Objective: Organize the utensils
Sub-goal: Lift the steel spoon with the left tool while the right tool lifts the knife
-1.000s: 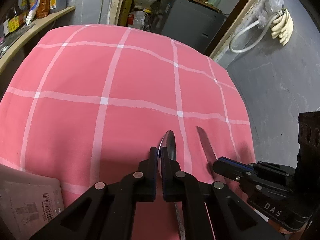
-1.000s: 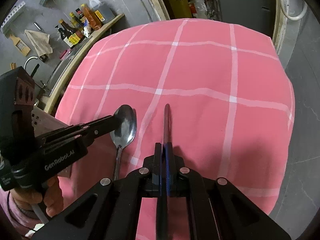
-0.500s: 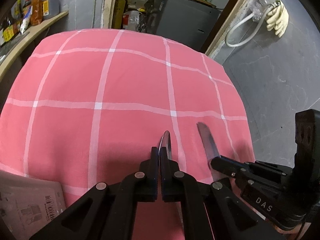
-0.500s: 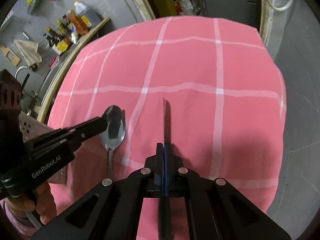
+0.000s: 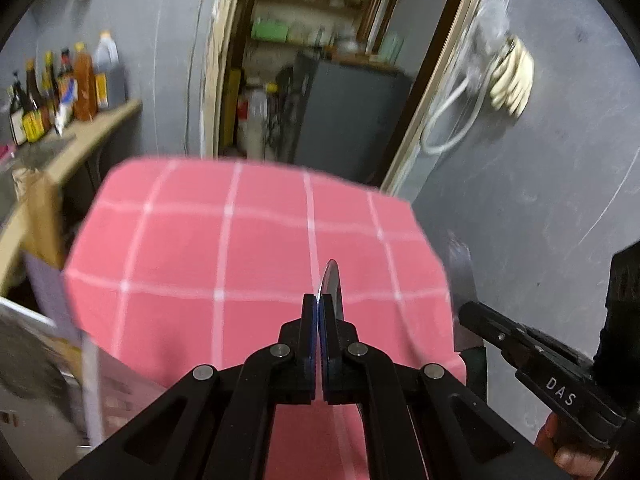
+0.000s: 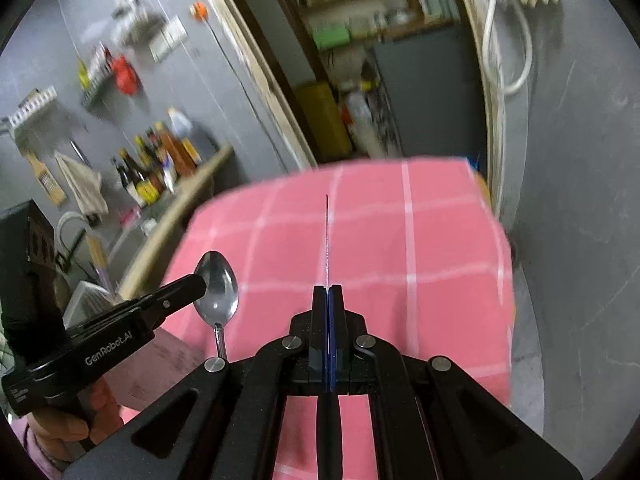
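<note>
My left gripper (image 5: 319,300) is shut on a metal spoon (image 5: 333,286), seen edge-on past its pads; in the right wrist view the spoon (image 6: 217,287) shows its bowl beside the left gripper (image 6: 198,282). My right gripper (image 6: 327,292) is shut on a knife (image 6: 327,236), its blade edge-on and pointing away; in the left wrist view the knife (image 5: 461,276) sticks up from the right gripper (image 5: 466,310) at the right. Both utensils hang in the air above the pink checked tablecloth (image 5: 248,248).
A wooden counter (image 5: 76,148) with several bottles (image 5: 60,88) runs along the left wall. A white basket (image 6: 86,300) sits low at the left. Behind the table a doorway opens onto shelves and a dark cabinet (image 5: 348,112). Grey floor lies to the right.
Both grippers have lifted off the table with the spoon and the knife, and both views have tilted up, so the tablecloth looks smaller and lower and more of the wall and doorway shows.
</note>
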The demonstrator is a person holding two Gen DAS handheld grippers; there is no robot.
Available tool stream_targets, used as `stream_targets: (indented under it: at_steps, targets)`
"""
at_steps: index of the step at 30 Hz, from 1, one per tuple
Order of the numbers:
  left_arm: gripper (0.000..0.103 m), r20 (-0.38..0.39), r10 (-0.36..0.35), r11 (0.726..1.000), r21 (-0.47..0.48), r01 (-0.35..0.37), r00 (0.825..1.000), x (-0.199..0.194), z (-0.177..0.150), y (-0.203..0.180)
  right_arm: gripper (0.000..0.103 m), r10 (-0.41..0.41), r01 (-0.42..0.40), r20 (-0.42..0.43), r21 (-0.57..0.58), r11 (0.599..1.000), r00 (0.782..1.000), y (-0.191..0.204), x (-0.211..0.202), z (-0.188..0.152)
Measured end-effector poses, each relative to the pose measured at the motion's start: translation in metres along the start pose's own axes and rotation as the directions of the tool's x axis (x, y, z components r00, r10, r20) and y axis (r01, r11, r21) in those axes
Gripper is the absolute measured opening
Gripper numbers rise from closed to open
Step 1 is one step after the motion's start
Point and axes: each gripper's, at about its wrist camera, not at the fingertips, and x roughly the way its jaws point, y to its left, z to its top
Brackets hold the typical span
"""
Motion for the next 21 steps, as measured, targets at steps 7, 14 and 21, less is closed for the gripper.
stream_targets:
  at_steps: [7,14,21]
  targets:
    - [0.002,0.201,-0.010,1.000,0.012,0.008,0.980,-0.082,0.033,0.009,0.001,0.046,-0.041,0.219,-0.026,0.999,0.975,0.051,-0.062,0.018]
    - [0.002,0.386,0.042,0.997,0.040,-0.063,0.921,-0.153,0.054,0.043,0.001,0.166,-0.134,0.398,-0.107,0.985,0.902,0.126,-0.097,0.032]
    - [0.002,0.516,0.115,0.989,0.025,-0.149,0.849,-0.195,0.047,0.083,0.001,0.309,-0.258,0.474,-0.170,0.951,0.824,0.181,-0.100,0.025]
